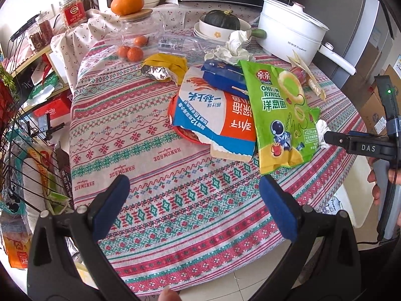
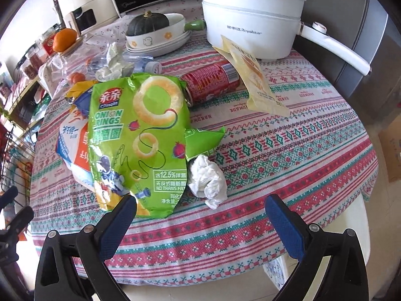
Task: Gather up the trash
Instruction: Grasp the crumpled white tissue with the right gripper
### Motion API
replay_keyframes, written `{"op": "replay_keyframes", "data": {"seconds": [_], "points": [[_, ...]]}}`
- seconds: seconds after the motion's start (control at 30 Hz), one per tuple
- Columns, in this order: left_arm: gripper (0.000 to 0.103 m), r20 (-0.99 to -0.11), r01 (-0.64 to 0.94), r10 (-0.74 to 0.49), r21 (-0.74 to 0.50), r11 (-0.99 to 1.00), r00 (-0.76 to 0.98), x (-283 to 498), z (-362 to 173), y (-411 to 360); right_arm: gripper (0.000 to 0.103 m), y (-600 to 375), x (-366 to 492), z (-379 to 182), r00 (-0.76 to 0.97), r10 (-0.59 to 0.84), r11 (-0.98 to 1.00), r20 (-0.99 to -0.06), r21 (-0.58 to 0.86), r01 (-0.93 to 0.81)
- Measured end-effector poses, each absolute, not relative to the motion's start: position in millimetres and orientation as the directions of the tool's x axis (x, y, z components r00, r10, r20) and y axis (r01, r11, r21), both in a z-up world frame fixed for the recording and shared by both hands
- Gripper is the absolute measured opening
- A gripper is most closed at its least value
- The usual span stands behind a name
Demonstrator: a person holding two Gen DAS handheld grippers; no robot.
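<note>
Both my grippers, left point(image 1: 194, 207) and right point(image 2: 200, 222), gape empty; the near tissue point(image 2: 208, 179) (soft, featherlight) wants pinching mid-wad.

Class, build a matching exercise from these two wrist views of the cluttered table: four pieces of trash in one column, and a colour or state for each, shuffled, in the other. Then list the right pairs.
Things
1. onion rings bag
2. drink can
3. crumpled tissue
4. pale sachet

Descriptions
A. white, balled up beside the green bag's torn edge
B. red, lying on its side
C. green, flat on top of other wrappers
D. cream, leaning against the white pot

Pairs: 1-C, 2-B, 3-A, 4-D
</note>
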State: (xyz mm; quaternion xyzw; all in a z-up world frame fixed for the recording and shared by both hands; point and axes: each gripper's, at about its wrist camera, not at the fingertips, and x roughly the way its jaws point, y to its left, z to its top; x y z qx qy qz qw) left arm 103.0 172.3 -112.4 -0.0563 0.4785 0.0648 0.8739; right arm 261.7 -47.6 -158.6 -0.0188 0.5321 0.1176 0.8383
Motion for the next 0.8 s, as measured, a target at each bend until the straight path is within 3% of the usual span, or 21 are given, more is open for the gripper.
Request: {"op": "replay_keyframes", "data": {"seconds": [0.2, 0.27, 0.4, 0.47, 0.53, 0.8], "points": [[0.102, -0.840, -0.174, 0.053, -0.050, 0.983, 0.540, 103, -112, 177, 0.100, -52, 277, -179, 0.389, 0.128, 0.987, -0.912, 0.079, -0.140], [0.102, -0.836, -0.182, 0.058, -0.051, 0.982, 0.546, 103, -112, 178, 0.092, -53, 279, -184, 0.376, 0.123, 0.989, -0.918, 0.082, -0.125], [0.102, -0.823, -0.204, 0.074, -0.051, 0.978, 0.563, 103, -110, 178, 0.061, -53, 283, -196, 0.323, 0.139, 0.988, -0.936, 0.109, -0.109], [0.102, -0.823, -0.206, 0.070, -0.059, 0.977, 0.564, 104, -110, 177, 0.055, -52, 282, -195, 0.334, 0.139, 0.987, -0.932, 0.104, -0.122], [0.102, -0.822, -0.202, 0.060, -0.068, 0.977, 0.566, 105, -111, 175, 0.032, -51, 281, -194, 0.327, 0.181, 0.979, -0.928, 0.137, -0.152], [0.102, -0.849, -0.146, -0.049, -0.147, 0.978, 0.527, 119, -116, 158, 0.013, -59, 271, -177, 0.367, 0.172, 0.976, -0.914, 0.107, -0.191]]}}
